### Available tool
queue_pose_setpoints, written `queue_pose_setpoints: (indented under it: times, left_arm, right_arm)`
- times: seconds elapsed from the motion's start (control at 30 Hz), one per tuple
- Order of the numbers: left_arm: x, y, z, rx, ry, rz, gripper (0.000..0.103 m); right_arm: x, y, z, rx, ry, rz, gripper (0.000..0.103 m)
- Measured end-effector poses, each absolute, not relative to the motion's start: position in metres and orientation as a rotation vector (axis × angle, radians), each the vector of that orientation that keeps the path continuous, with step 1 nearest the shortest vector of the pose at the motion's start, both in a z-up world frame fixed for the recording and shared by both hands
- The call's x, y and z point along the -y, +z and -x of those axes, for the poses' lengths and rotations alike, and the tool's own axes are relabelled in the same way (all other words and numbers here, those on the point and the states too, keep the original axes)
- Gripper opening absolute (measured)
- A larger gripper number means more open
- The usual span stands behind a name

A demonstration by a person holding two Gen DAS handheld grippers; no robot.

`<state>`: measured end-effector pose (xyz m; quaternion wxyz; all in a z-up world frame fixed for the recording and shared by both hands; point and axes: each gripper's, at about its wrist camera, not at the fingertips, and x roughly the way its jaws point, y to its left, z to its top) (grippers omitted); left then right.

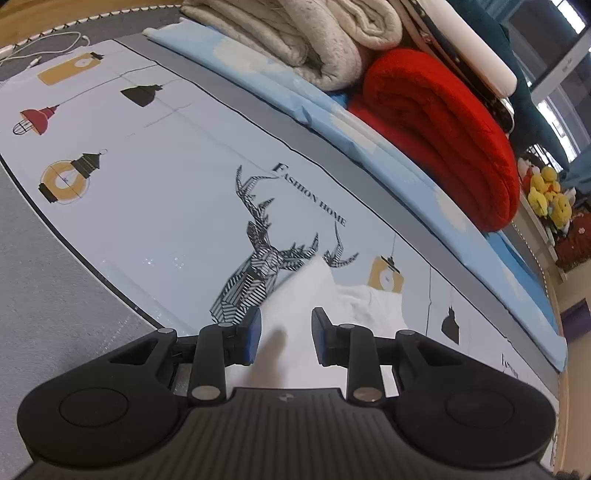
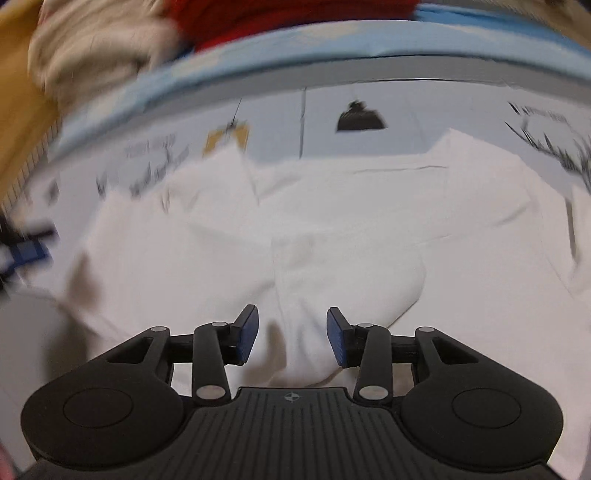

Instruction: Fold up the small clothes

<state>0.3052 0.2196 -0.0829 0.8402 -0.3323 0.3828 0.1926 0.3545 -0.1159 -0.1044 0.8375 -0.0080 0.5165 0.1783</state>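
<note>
The white garment (image 2: 295, 229) lies spread and rumpled on the printed sheet (image 1: 155, 192), just in front of both grippers; looks like a small top, though w/ the blur in the right wrist view its exact cut is hard to tell. In the left wrist view only one end of it shows, a peak of cloth running up toward the deer print (image 1: 258, 254).

Left gripper (image 1: 286, 338): jaws apart, white cloth showing between them, pads not pressing on it. Right gripper (image 2: 291, 341): jaws apart too, a raised fold of the cloth in the gap, nothing clamped.

Handling, as a judgement: thin, light, floppy fabric, no stiffness, not fragile. It'll sag and drape from any pinch point, and probably slides easily over the smooth sheet. Best hold is likely at a hem or corner, one gripper per corner, pinching a raised ridge rather than flat cloth.

Containers: none in view. Behind the sheet, well apart from the garment, a rolled red blanket (image 1: 443, 140) and a beige blanket (image 1: 295, 33) are stacked on a light blue pad (image 1: 369, 147).
</note>
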Motion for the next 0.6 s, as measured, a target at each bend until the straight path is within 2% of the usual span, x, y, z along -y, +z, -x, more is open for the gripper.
queue_pose_setpoints:
  times: [0.03, 0.07, 0.17, 0.3, 0.37, 0.43, 0.53, 0.6]
  left_arm:
    - [-0.222, -0.077, -0.304, -0.806, 0.412, 0.702, 0.032]
    - [-0.223, -0.077, -0.306, -0.802, 0.417, 0.7, 0.032]
    - [-0.227, -0.072, -0.304, -0.794, 0.425, 0.7, 0.032]
    - [-0.227, -0.071, -0.305, -0.801, 0.416, 0.69, 0.032]
    - [-0.225, -0.072, -0.306, -0.811, 0.405, 0.689, 0.032]
    - [-0.222, -0.076, -0.308, -0.824, 0.394, 0.683, 0.032]
    - [-0.215, -0.082, -0.314, -0.857, 0.362, 0.68, 0.032]
    - [-0.209, -0.087, -0.317, -0.877, 0.337, 0.679, 0.032]
  right_arm:
    - [0.11, -0.109, -0.352, -1.092, 0.373, 0.067, 0.027]
    - [0.107, -0.111, -0.351, -1.081, 0.358, 0.106, 0.003]
    - [0.121, -0.097, -0.351, -0.987, 0.297, 0.047, 0.003]
    - [0.174, -0.041, -0.342, -0.667, 0.196, -0.219, 0.003]
    - [0.204, -0.031, -0.338, -0.571, 0.102, -0.308, 0.003]
    - [0.231, -0.038, -0.344, -0.598, -0.018, -0.342, 0.003]
    - [0.27, -0.07, -0.36, -0.8, -0.172, -0.412, 0.003]
    - [0.293, -0.084, -0.362, -0.856, -0.22, -0.506, 0.003]
